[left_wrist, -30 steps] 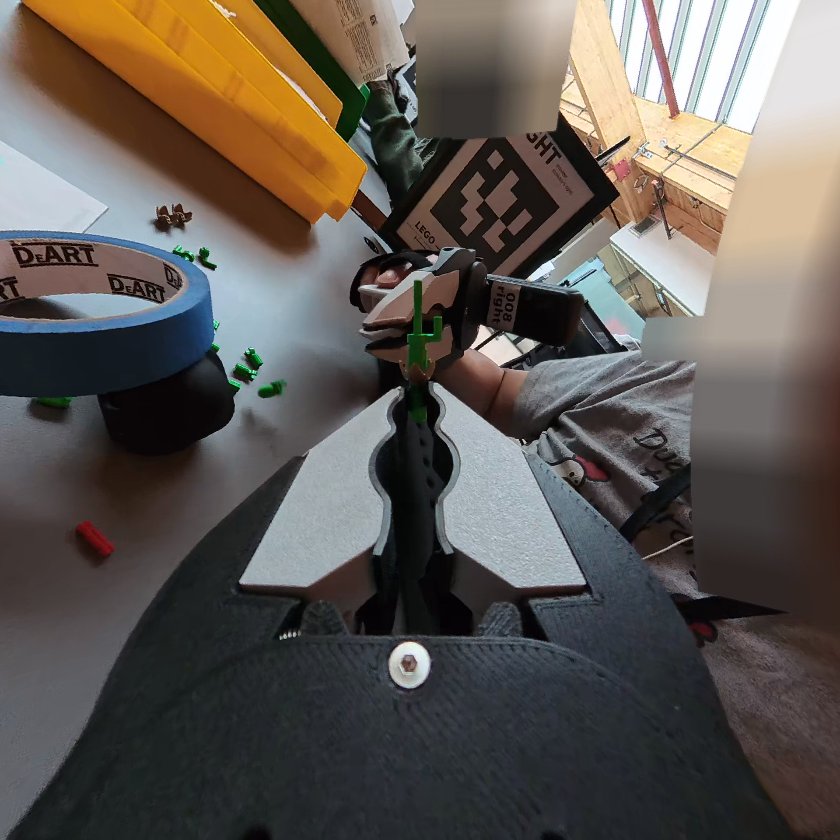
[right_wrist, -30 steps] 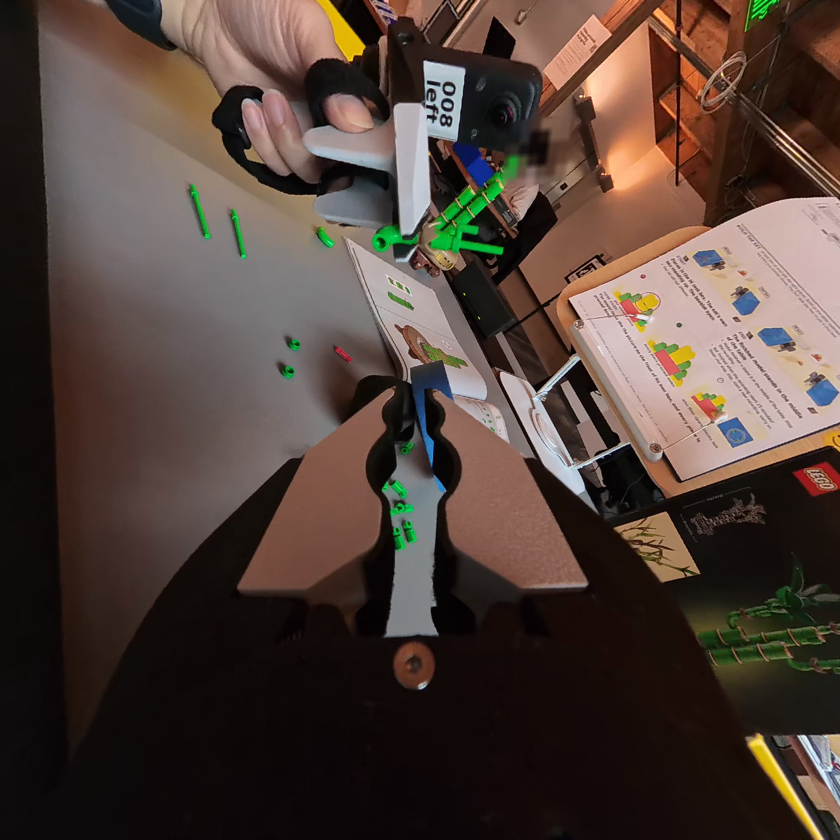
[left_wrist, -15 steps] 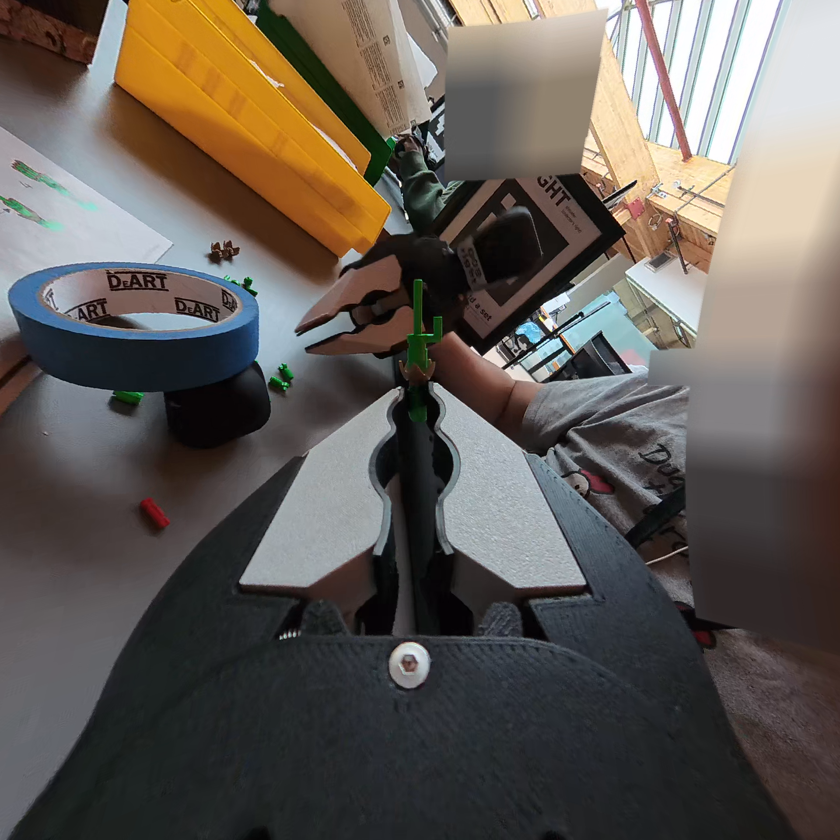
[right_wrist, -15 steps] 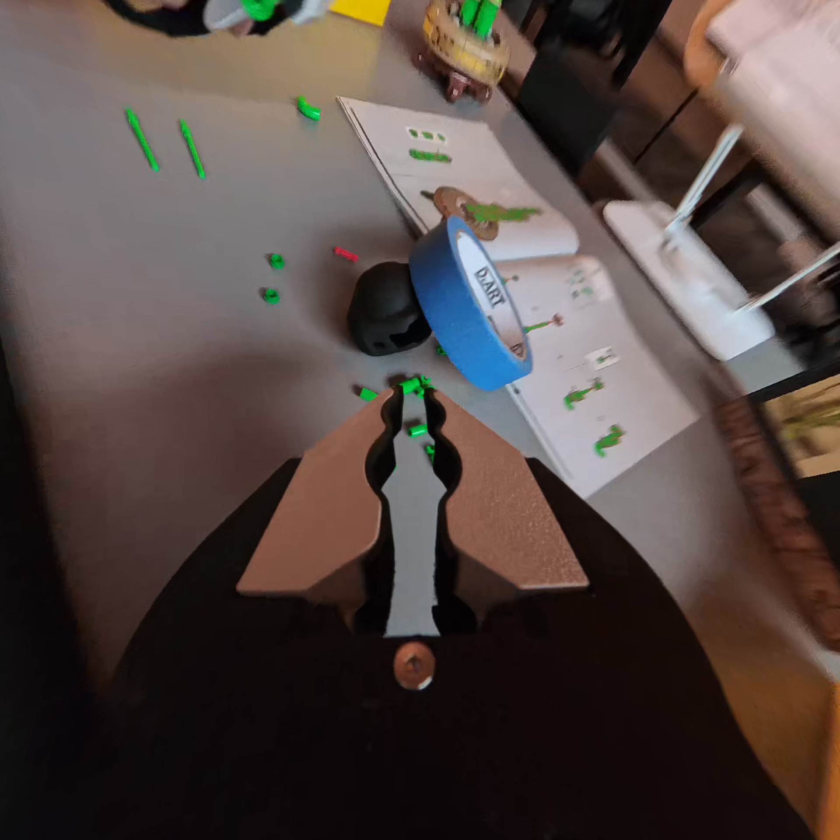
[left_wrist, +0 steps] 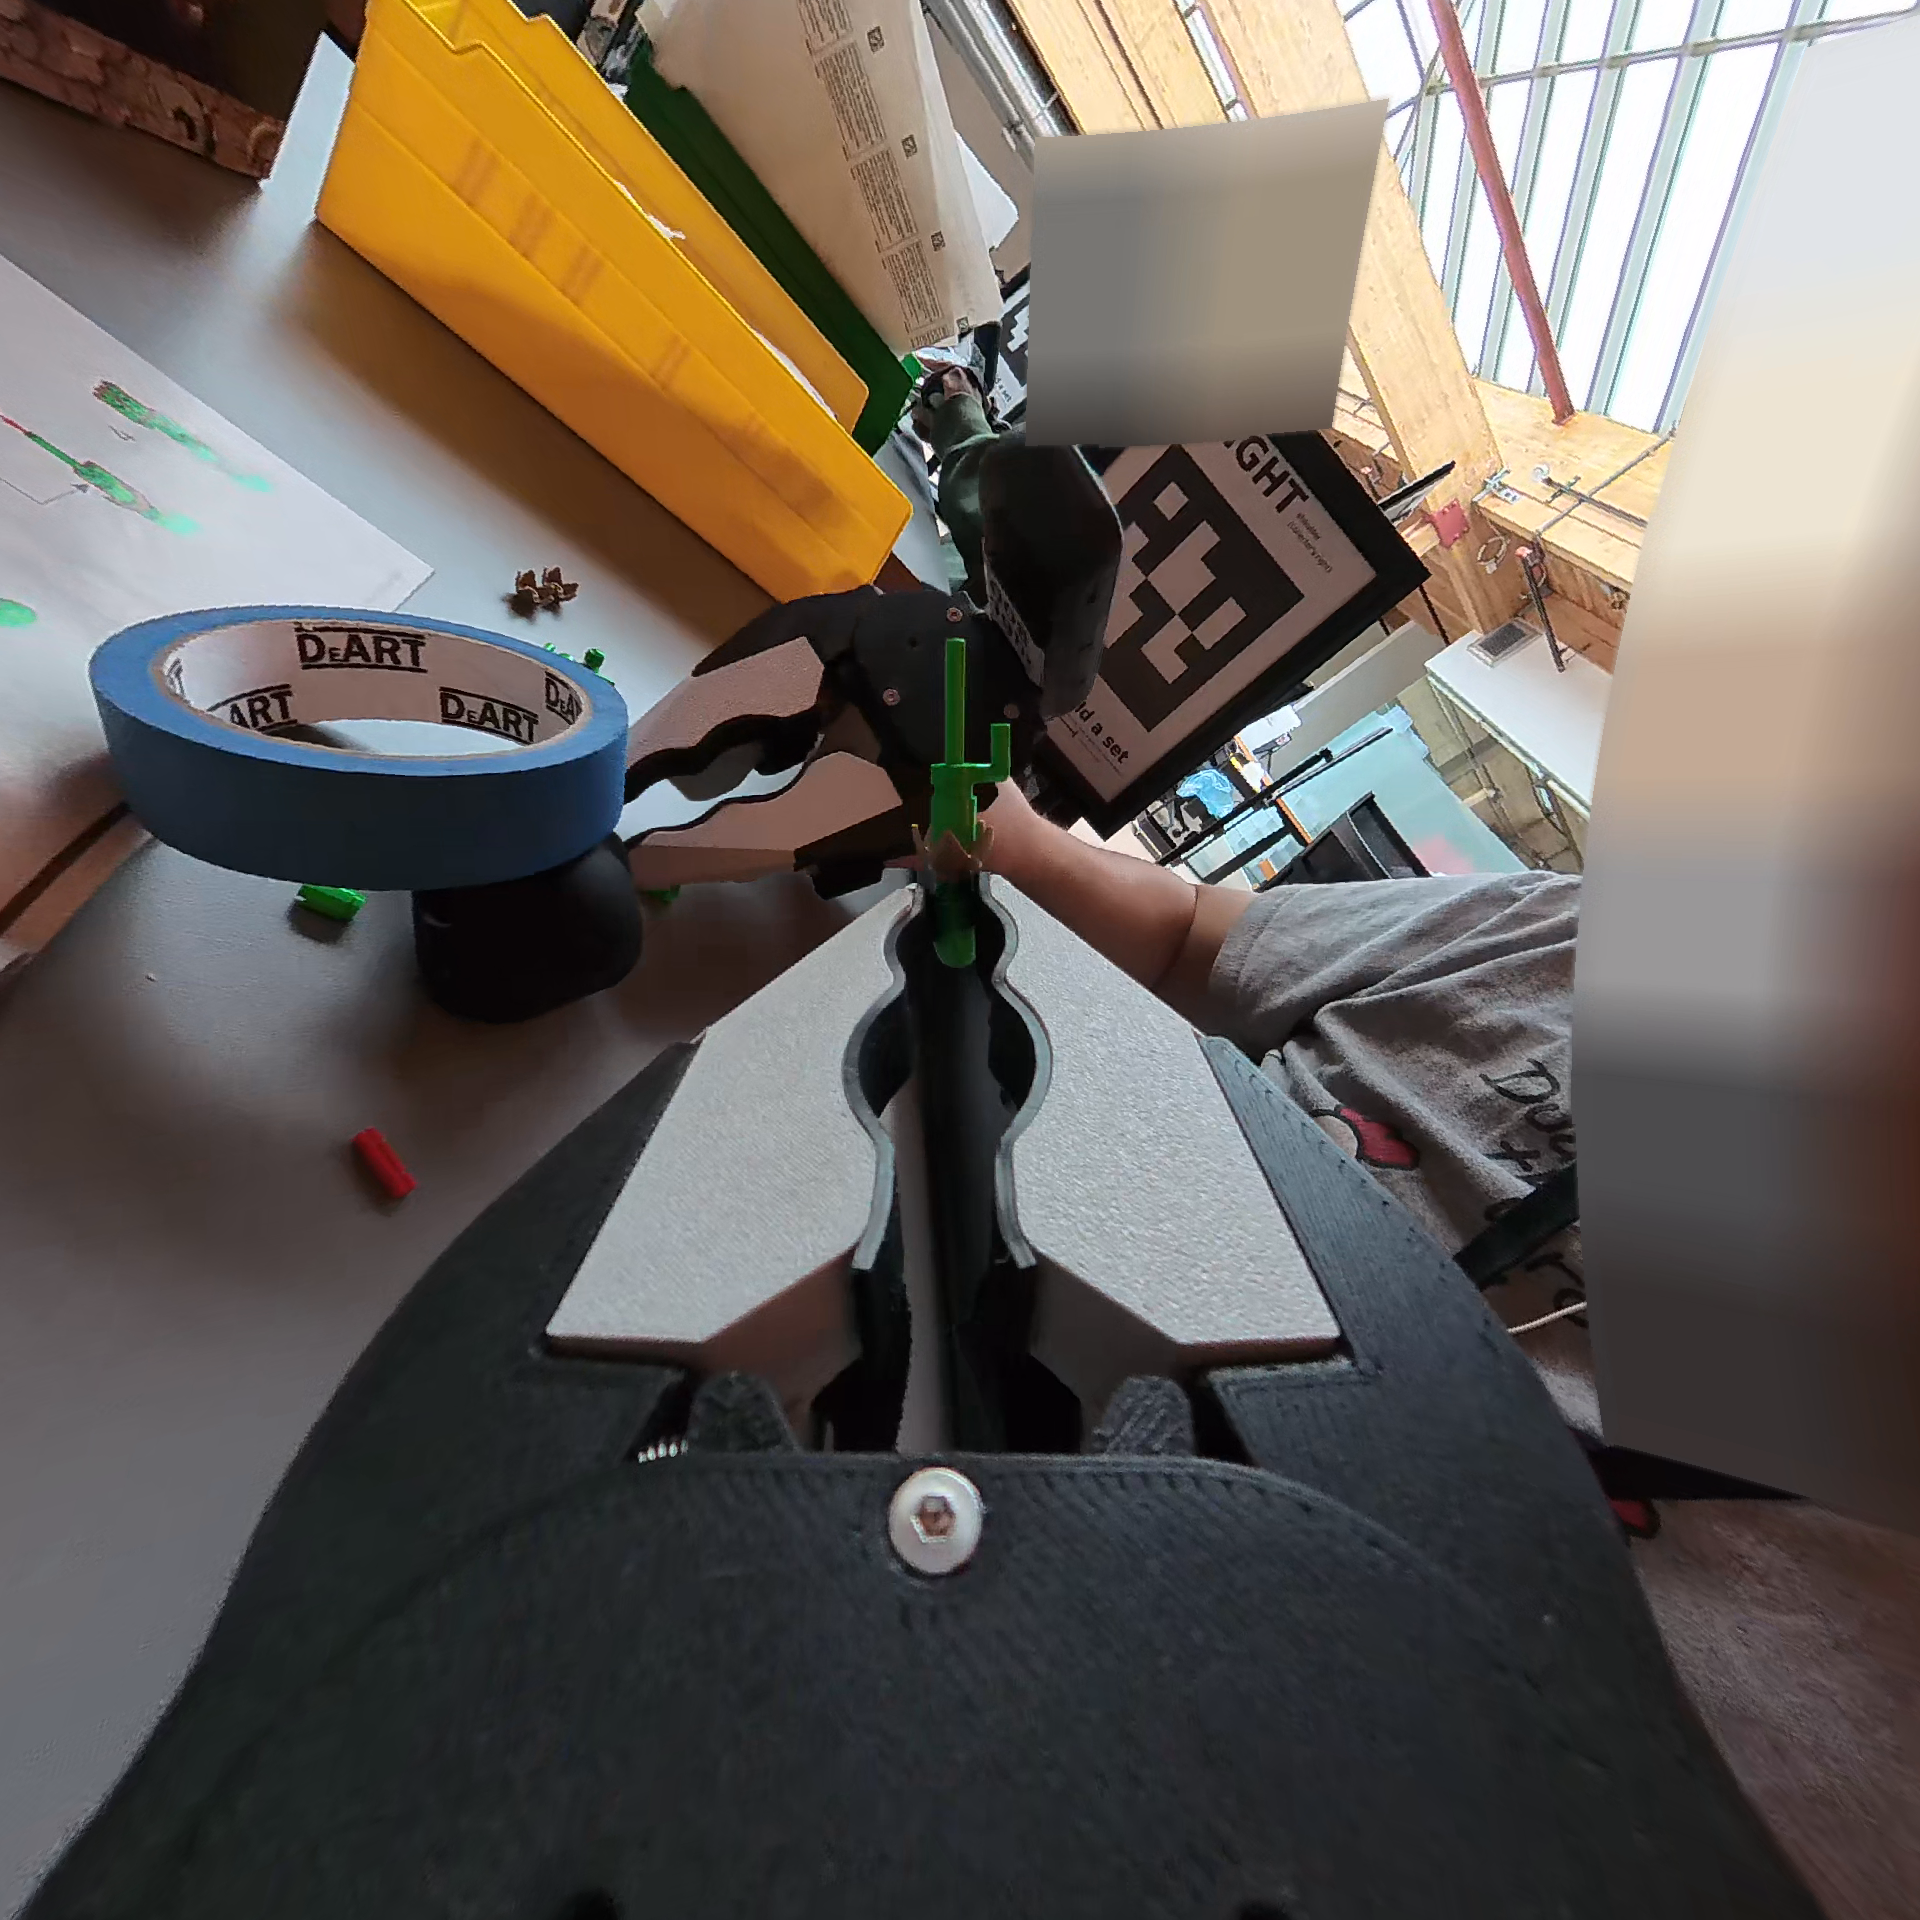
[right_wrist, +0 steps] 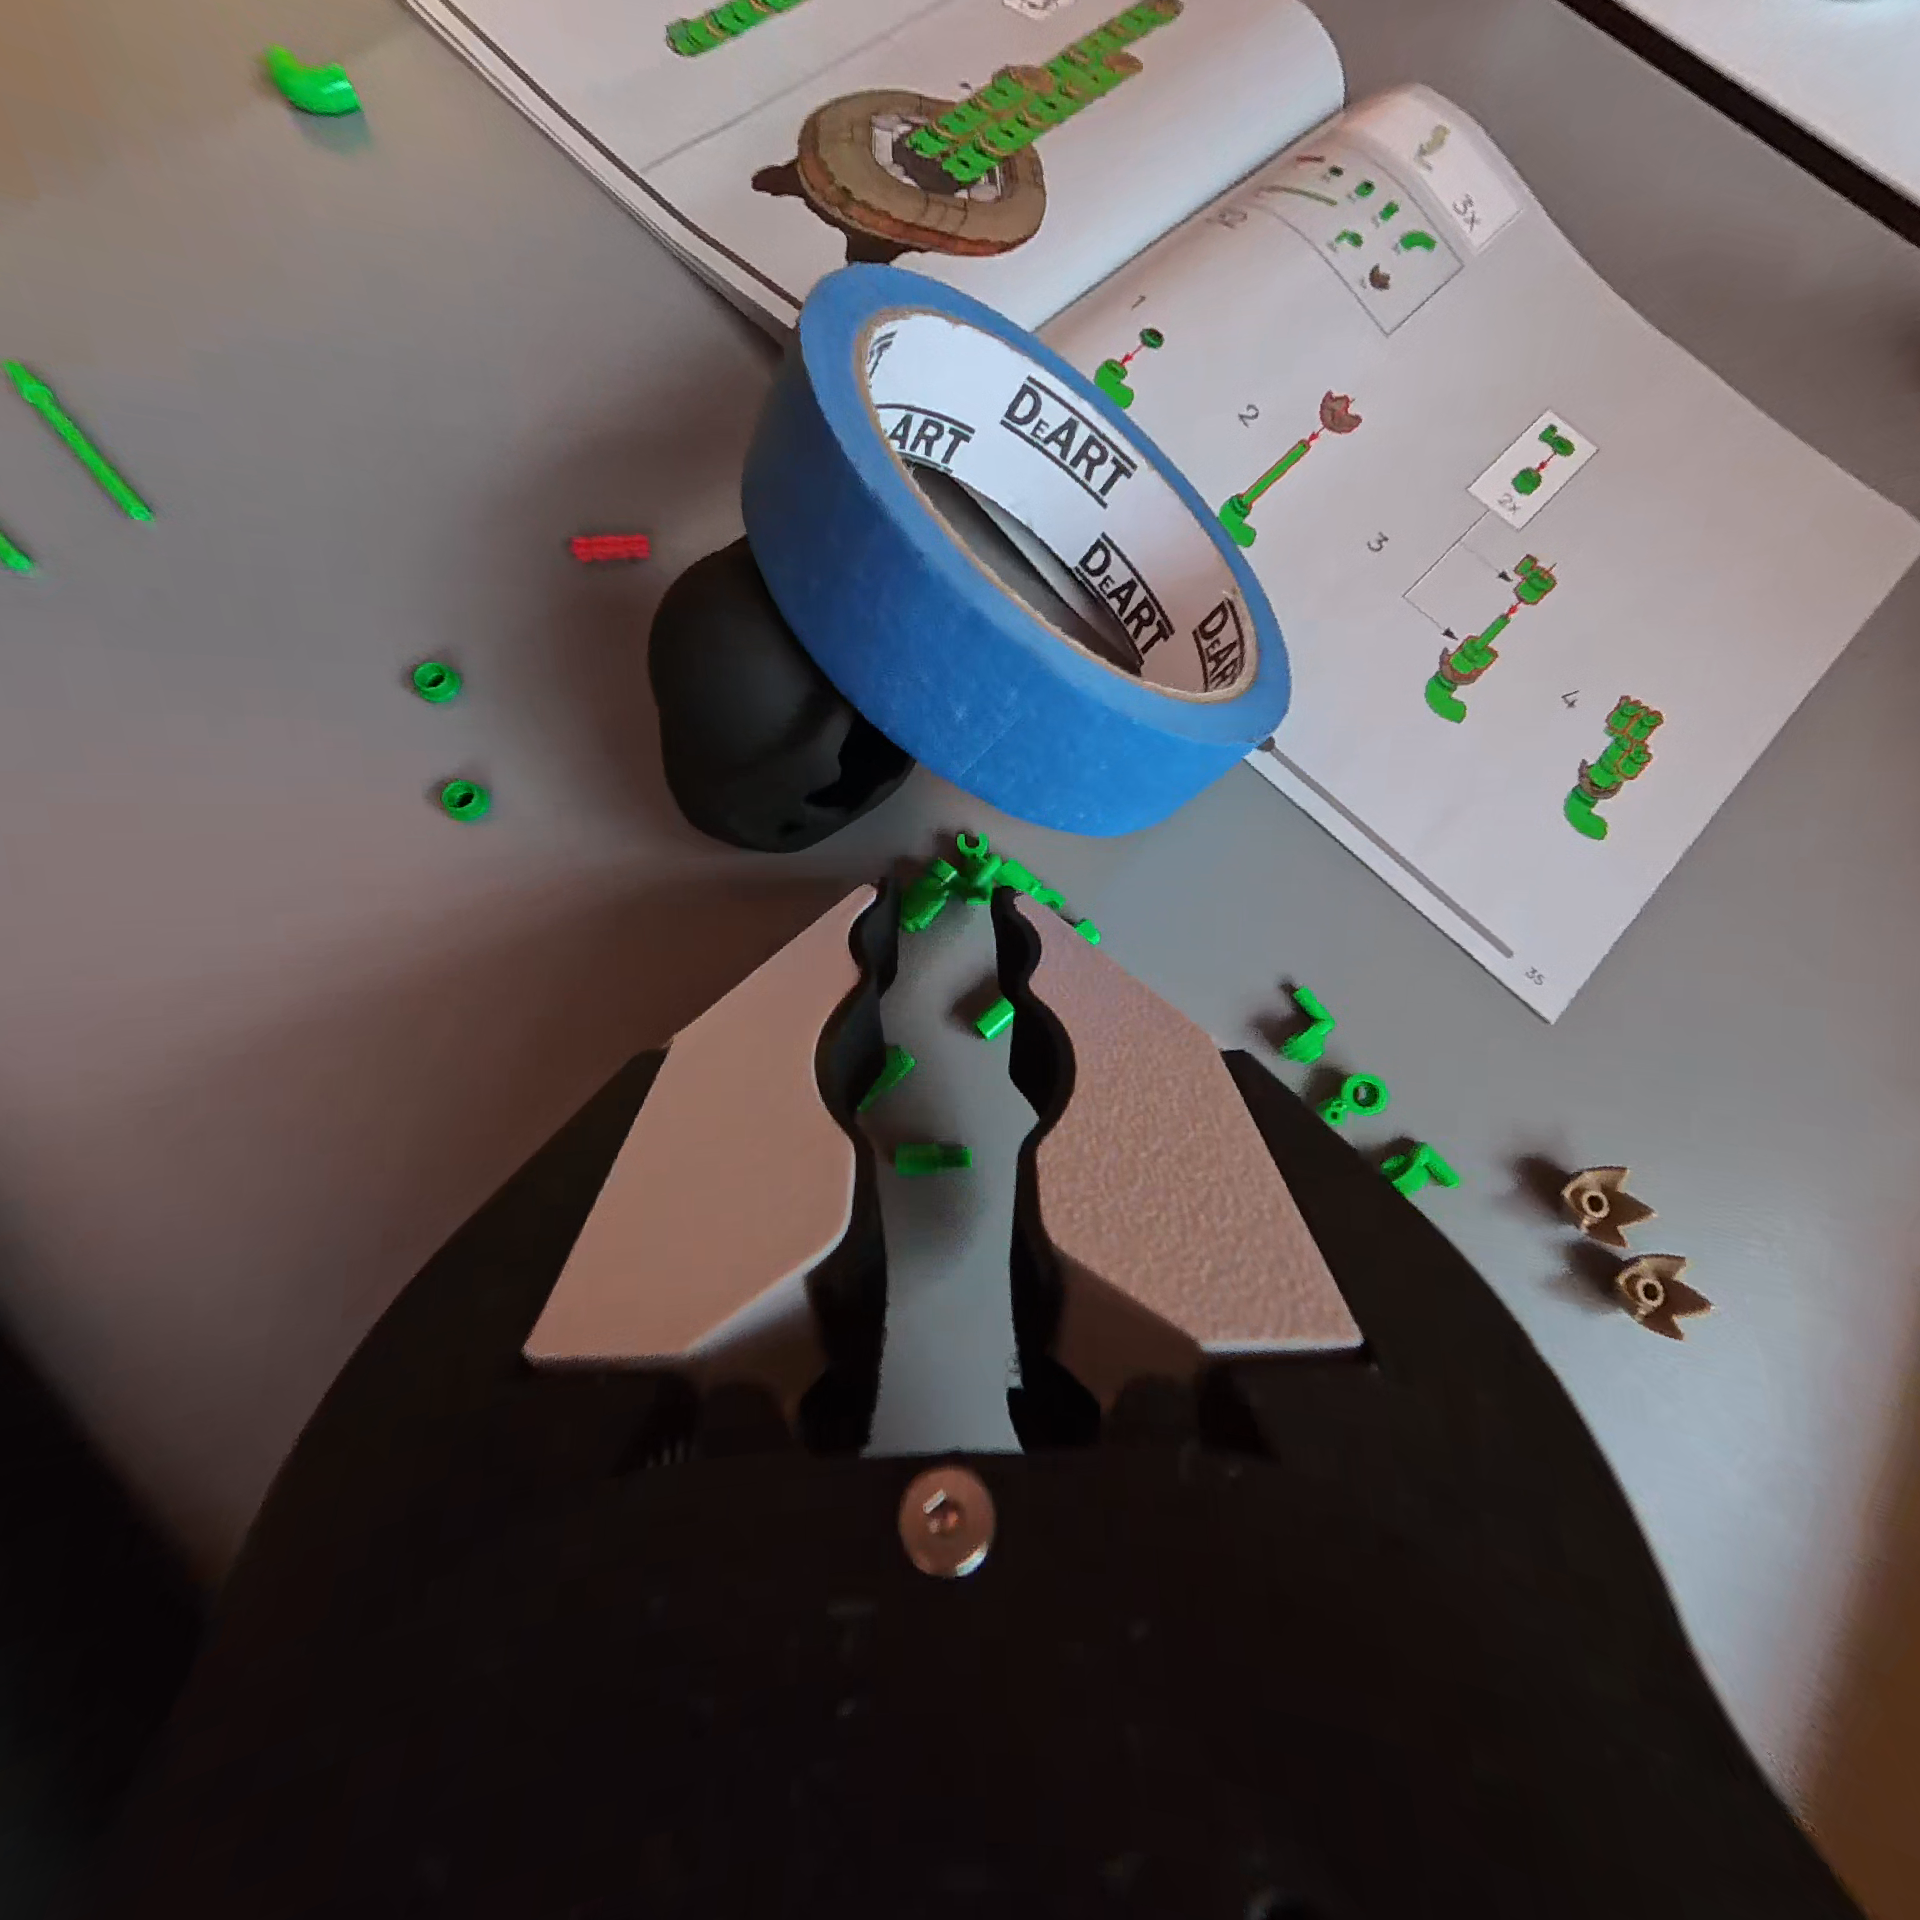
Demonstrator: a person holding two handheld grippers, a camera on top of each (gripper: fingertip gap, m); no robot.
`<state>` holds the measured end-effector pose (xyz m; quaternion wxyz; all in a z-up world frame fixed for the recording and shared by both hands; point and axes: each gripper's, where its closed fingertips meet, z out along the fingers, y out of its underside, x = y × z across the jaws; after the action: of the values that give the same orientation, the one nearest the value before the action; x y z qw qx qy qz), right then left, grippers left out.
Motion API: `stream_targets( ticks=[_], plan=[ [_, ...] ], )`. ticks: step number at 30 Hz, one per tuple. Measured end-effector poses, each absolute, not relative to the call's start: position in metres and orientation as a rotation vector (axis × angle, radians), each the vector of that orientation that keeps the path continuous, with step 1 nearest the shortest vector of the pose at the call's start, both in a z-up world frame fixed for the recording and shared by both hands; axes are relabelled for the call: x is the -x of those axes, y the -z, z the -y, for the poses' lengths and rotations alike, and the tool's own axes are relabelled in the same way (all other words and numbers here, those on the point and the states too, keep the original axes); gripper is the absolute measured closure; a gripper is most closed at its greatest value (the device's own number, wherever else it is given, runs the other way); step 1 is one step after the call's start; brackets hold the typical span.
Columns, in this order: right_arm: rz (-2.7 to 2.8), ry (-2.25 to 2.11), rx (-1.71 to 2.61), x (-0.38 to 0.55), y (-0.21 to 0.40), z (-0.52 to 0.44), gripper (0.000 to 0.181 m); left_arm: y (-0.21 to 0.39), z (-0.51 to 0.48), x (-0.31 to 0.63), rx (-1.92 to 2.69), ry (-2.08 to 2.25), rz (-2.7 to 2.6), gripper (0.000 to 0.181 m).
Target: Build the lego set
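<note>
Pinching green stem [left_wrist: 954, 790] upright: left hand-held gripper [left_wrist: 951, 914] | right hand-held gripper [right_wrist: 940, 904] spread, angled down over green pieces [right_wrist: 935, 1156]

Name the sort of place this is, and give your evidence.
Probably a workshop or maker space: a grey worktable, stacked yellow bins, exposed timber beams under big windows.

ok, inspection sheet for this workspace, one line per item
Surface: grey table, dry, no spills.
Job's things: green stem assembly clamped at the left gripper tips; loose green pieces, two tan pieces, one red pin; open instruction booklet.
Clutter: blue tape roll tilted on a black lump; yellow bins.
Grippers: left shut on the stem; right gripper open, empty, over the loose pieces.
Cables: nothing seen.
Surroundings: person in a grey shirt; framed marker board.
</note>
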<state>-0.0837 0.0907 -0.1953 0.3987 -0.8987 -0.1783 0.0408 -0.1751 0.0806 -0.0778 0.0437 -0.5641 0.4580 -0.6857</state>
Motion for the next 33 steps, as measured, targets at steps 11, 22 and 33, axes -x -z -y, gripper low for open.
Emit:
stream_targets(
  ticks=[11,22,33],
  plan=[
    [0.32,-0.142,2.269,0.077,0.185,-0.074,0.176,0.076,-0.075,0.176,1.709,2.101,-1.426,0.177],
    [0.128,-0.361,2.423,0.12,0.193,-0.019,0.176,0.08,-0.065,0.173,1.721,2.086,-1.475,0.177],
    [0.246,-0.556,2.439,0.141,0.197,-0.006,0.154,0.085,-0.071,0.174,1.746,2.08,-1.466,0.176]
  ],
)
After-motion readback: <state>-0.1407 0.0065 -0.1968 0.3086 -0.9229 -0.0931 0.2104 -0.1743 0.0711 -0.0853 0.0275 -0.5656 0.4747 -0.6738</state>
